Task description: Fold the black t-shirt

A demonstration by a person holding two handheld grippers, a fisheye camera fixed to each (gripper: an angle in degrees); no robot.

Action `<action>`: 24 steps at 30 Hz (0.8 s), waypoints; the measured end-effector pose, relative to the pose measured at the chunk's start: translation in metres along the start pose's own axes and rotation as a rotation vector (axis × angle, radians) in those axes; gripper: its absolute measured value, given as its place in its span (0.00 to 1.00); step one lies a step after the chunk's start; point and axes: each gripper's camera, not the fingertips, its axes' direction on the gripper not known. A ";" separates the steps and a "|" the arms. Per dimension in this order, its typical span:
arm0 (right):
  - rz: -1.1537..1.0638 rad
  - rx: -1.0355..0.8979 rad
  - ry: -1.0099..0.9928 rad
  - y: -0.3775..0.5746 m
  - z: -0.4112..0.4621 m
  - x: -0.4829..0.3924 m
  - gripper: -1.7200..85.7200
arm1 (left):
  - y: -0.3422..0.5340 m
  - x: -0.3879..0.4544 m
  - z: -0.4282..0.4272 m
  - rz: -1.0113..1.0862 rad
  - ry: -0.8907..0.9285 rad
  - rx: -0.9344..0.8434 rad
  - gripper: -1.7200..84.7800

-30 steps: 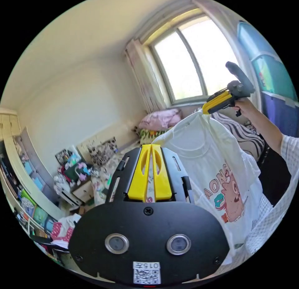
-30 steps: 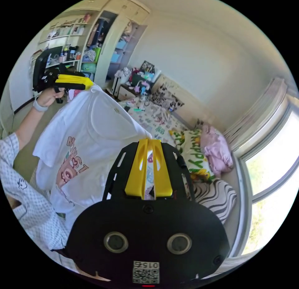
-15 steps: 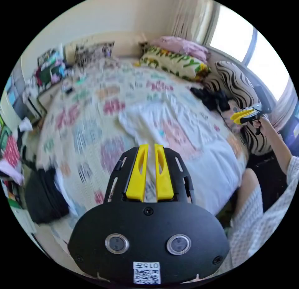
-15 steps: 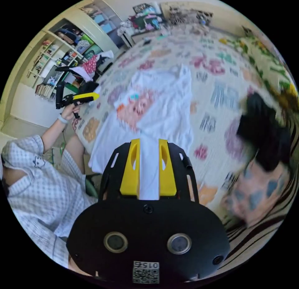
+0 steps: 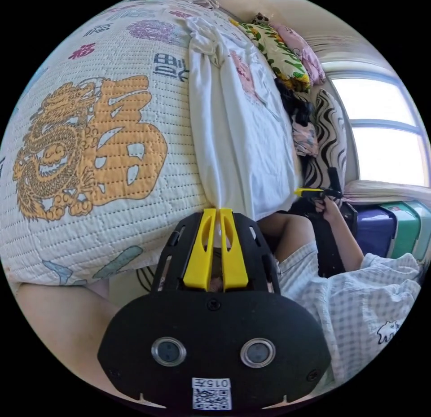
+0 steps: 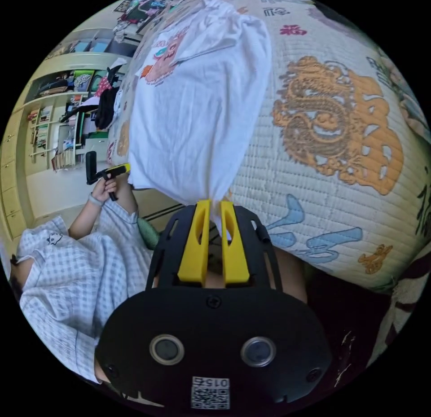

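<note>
Left gripper point(image 5: 217, 210) jaws nearly together, pinching a hem corner of the white t-shirt point(image 5: 238, 120) right at the bed edge; right gripper point(image 6: 214, 204) same deal, jaws pressed on the other hem corner. Both sit low at the near edge of the bed, with the shirt stretched away from them flat over the quilt point(image 5: 90, 134), printed side up, collar end far. Person's forearms are extended to the bed edge, each hand wrapped on a pistol-style handle: left gripper view catches the right hand point(image 5: 324, 204) off to its side, right gripper view catches the left hand point(image 6: 102, 188) with a wristband. Left gripper view also shows the black t-shirt point(image 5: 294, 105) bunched on the far side of the bed next to a striped pillow point(image 5: 330, 138), a green-lettered pillow point(image 5: 278, 53) and the window point(image 5: 386, 129). Right gripper view instead shows shelves point(image 6: 49, 134) and a cluttered corner of the room, plus the checked top point(image 6: 63, 278) the person wears.
</note>
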 end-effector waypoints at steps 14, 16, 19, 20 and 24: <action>0.063 0.069 0.035 0.009 -0.074 0.045 0.02 | -0.021 -0.014 -0.131 -0.012 -0.302 0.054 0.03; 0.076 0.009 0.036 -0.007 -0.065 0.052 0.04 | -0.034 -0.017 -0.118 -0.022 -0.338 -0.024 0.03; 0.064 0.006 0.162 -0.027 -0.076 0.047 0.08 | -0.053 -0.017 -0.108 -0.022 -0.360 -0.138 0.04; 0.050 0.030 0.197 -0.031 -0.083 0.042 0.09 | -0.060 -0.013 -0.114 -0.020 -0.369 -0.128 0.04; -0.235 0.238 0.337 -0.088 -0.130 -0.016 0.12 | -0.098 0.007 -0.143 0.019 -0.334 0.027 0.07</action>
